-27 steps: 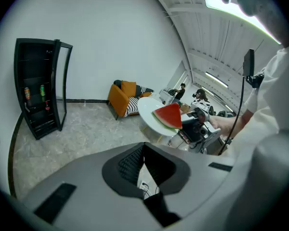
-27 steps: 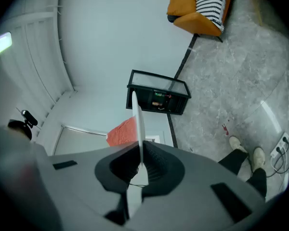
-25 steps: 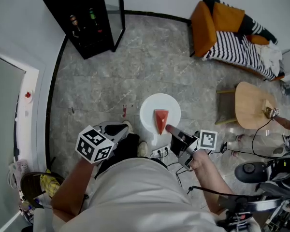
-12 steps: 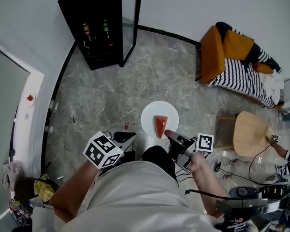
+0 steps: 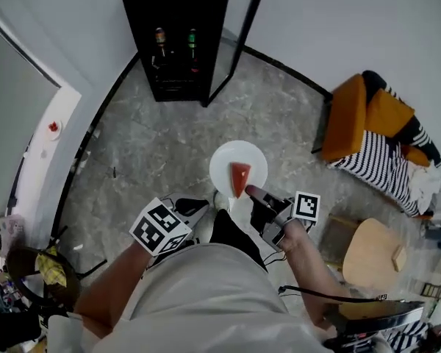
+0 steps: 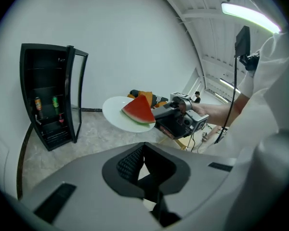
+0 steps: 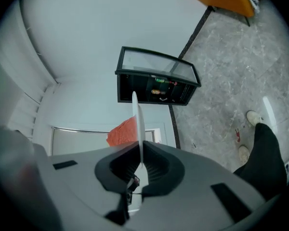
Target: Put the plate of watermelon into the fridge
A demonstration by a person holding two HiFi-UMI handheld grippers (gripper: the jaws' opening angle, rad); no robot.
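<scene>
Firmly, right hand-held gripper (image 5: 251,192) pinches plate (image 5: 224,169) rim (watermelon (image 5: 239,176) aboard); bare floor (image 5: 169,138) before open fridge (image 5: 176,50).

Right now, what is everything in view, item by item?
fridge: one, black, glass door open, top of view
bottles: two, one orange, one green, on a fridge shelf
plate: one, white, held by its rim
watermelon slice: one, red, on the plate
armchair: one, orange, under a striped blanket, right
wooden chair: one, pale, lower right
left gripper: grey, shut, empty
right gripper: grey, shut on the plate
</scene>
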